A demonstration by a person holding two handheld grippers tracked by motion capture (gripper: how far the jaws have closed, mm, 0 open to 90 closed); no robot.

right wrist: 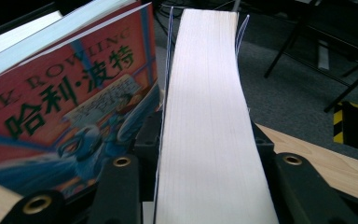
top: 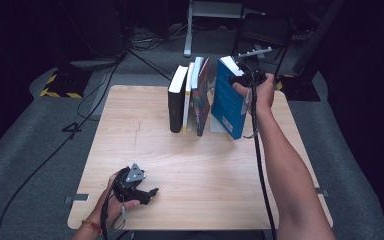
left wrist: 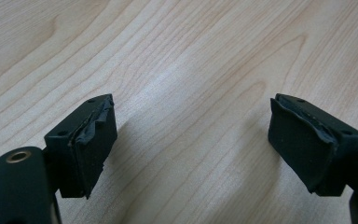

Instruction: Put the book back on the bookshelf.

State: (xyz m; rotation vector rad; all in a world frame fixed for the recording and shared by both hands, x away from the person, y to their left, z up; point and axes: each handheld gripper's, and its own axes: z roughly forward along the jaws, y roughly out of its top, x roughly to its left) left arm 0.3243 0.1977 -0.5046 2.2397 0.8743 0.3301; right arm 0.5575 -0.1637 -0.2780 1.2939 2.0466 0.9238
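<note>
**Now the blue book is in the air, heading for the row**

Over on the near left, the left tongs (top: 147, 192) sit low on the worktop (top: 145, 150), jaws spread wide with nothing between them; the left gripper view has bare wood grain between the two pads (left wrist: 91, 144).

Moving right, at the far middle of the worktop stands the row: a black book (top: 176, 102) upright, a thin yellow-spined book (top: 187, 102) against it, then a book with a red cover (top: 202, 100) leaning slightly.

Then the action! At the far right, the right tongs (top: 242, 79) are clamped across the top of the blue book (top: 228, 100), jaws part closed on its thickness. In the right gripper view the white page block (right wrist: 205, 121) runs straight up between the jaws, with the red cover (right wrist: 70, 93) just to its left. The blue book is tilted, just right of the row with a gap between.

My read: this is the carrying step. What's next calls for swinging the book upright, easing it leftward against the red cover, then letting go only once its bottom edge rests flat, or it may topple.
</note>
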